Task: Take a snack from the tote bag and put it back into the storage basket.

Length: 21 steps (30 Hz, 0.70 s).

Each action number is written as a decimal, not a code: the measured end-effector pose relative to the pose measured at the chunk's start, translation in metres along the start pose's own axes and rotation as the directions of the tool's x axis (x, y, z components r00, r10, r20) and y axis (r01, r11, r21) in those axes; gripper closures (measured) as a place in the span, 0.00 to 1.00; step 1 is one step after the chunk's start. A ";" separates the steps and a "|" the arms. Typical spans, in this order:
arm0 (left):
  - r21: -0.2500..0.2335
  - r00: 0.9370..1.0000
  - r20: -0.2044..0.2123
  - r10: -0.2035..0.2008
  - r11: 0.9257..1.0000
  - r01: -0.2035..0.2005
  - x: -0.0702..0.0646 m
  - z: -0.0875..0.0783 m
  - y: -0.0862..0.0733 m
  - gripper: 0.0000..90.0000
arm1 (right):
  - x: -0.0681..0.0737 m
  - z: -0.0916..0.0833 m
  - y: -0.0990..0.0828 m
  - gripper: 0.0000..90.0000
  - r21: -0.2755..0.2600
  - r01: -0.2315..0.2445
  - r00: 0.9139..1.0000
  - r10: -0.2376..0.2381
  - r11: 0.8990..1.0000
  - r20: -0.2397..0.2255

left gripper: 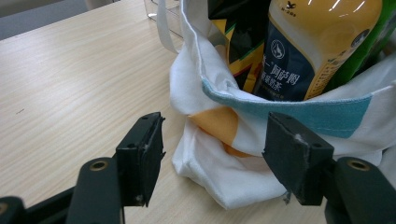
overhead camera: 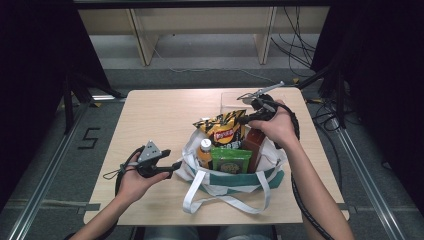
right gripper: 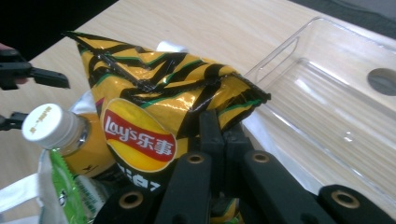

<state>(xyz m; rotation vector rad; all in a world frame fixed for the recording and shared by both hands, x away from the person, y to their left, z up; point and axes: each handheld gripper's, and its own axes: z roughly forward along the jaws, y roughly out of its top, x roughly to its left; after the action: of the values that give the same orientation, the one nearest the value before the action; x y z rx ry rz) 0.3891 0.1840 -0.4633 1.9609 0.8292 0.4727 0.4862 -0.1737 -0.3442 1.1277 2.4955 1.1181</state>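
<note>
High view: on the surface point(overhead camera: 150, 115) stands a white tote bag point(overhead camera: 225, 182) — packed with a bottle point(overhead camera: 204, 152), a green packet point(overhead camera: 230, 161) and a brown box point(overhead camera: 254, 142). The yellow chip bag point(overhead camera: 222, 127) sticks up from its far side, beside a clear tray point(right gripper: 327, 93). The right tool point(overhead camera: 246, 120) is pressed together, pinching the chip bag's corner; such a thin bite could slip, or tear the foil, if pulled hard. The left tool point(overhead camera: 176, 166) stands spread at the tote's cloth edge — not gripping, so the tote could drag along and tip the bottle.
</note>
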 end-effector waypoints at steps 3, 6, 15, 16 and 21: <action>-0.001 1.000 0.000 -0.002 1.000 0.002 0.000 0.000 0.000 0.41 | 0.006 -0.002 -0.001 1.00 -0.053 0.062 0.997 -0.059 0.997 0.058; -0.003 1.000 -0.001 -0.004 1.000 0.004 0.000 0.000 0.000 0.41 | 0.012 -0.005 -0.002 1.00 -0.065 0.045 0.997 -0.040 0.997 0.072; -0.002 1.000 0.004 0.005 1.000 -0.005 0.001 0.000 0.000 0.41 | 0.022 -0.023 0.001 1.00 -0.215 0.047 0.995 -0.027 0.975 0.096; -0.002 1.000 0.005 0.006 1.000 -0.006 0.001 -0.001 0.000 0.41 | 0.022 -0.023 0.001 1.00 -0.215 0.047 0.995 -0.027 0.975 0.096; -0.004 1.000 0.003 0.004 1.000 -0.004 0.001 0.000 0.000 0.41 | 0.026 -0.033 0.003 1.00 -0.290 0.082 0.989 -0.043 0.953 0.140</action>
<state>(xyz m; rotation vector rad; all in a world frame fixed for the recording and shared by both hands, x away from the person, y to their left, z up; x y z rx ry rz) 0.3898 0.1852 -0.4630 1.9593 0.8226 0.4734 0.4558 -0.1724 -0.3155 0.9958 2.1580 1.2995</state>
